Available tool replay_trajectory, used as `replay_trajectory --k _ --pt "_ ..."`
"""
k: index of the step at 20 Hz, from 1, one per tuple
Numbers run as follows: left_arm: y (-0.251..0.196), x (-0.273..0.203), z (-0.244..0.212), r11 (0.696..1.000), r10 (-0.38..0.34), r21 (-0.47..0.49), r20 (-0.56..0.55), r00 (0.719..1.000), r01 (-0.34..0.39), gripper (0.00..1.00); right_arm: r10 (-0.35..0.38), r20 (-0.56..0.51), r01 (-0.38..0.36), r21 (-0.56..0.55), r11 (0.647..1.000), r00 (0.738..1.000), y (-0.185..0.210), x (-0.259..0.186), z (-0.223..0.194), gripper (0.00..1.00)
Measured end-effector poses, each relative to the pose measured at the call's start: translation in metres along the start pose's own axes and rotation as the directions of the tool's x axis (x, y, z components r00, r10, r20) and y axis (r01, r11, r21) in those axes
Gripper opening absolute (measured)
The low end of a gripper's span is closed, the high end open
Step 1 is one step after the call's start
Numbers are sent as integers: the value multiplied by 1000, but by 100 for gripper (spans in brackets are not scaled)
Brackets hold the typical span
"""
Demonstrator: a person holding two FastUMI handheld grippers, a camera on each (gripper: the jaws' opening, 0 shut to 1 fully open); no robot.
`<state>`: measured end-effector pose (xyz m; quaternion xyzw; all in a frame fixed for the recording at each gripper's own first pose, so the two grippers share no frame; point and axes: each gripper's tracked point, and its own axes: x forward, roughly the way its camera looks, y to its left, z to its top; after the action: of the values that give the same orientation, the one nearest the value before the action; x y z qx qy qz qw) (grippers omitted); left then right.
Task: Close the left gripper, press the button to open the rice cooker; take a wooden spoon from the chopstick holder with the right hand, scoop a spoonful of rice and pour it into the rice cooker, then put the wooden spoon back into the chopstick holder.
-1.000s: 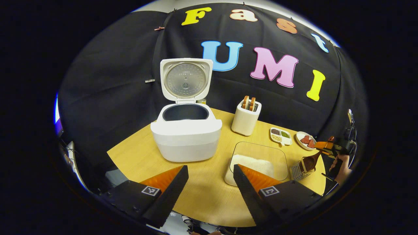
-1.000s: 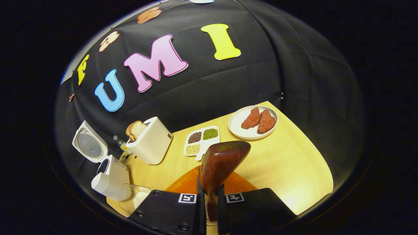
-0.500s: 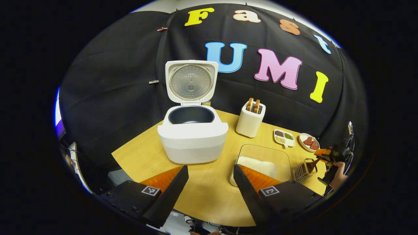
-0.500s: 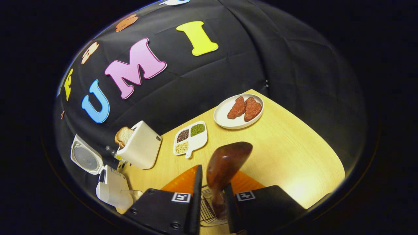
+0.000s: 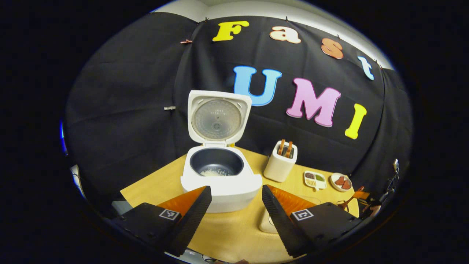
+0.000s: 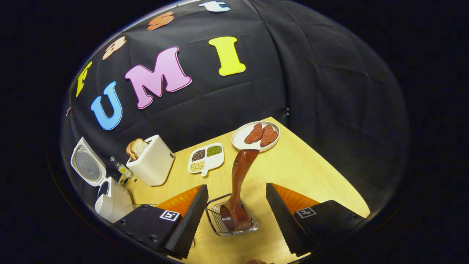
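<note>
Half a second ago our right tool [image 6: 234, 212] was clamped on the wooden spoon [image 6: 239, 183]; now its jaws stand wide apart and the spoon rests on its own, bowl down inside the wire chopstick holder [image 6: 216, 222], handle leaning up and away toward the plate of meat [image 6: 256, 137]. Our left tool [image 5: 234, 211] is released too, holding nothing, and has pulled back so that the rice cooker [image 5: 220, 179] sits farther off, lid up, with a pale scatter of rice on the bottom of its dark pot.

We judge the job essentially finished — rice is in the pot and the spoon is home.

Should we need the spoon again, we would expect it to be light, rigid and rather slick, since its surface looks polished. The narrow waist of the handle, just above the holder's rim, seems the sensible place to pinch: high enough to clear the wire, low enough to keep the bowl from swinging. The holder itself looks light and could tip or slide on the wooden surface [image 6: 315, 183] if the spoon were dragged sideways, so a straight lift would suit it.
</note>
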<state>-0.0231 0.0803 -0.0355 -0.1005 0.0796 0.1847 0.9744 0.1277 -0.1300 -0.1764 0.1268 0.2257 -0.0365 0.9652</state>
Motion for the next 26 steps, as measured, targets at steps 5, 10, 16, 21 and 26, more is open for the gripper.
replay_trajectory --k 5,10,16,21,26 --pt "41 40 81 995 20 91 103 994 -29 96 -76 39 80 -106 991 996 -1 -40 4 98" --pt "49 93 147 992 -17 129 147 989 -2 95 -65 103 82 -170 982 993 23 -87 9 99" --pt "43 156 213 986 -60 164 175 983 31 95 -46 174 88 -246 965 984 49 -128 21 98" --pt "47 202 273 982 -57 190 217 975 15 95 -18 196 73 -274 959 980 76 -150 26 99" --pt "60 254 276 973 -41 230 181 983 -2 94 -9 212 66 -264 962 977 87 -165 29 99"
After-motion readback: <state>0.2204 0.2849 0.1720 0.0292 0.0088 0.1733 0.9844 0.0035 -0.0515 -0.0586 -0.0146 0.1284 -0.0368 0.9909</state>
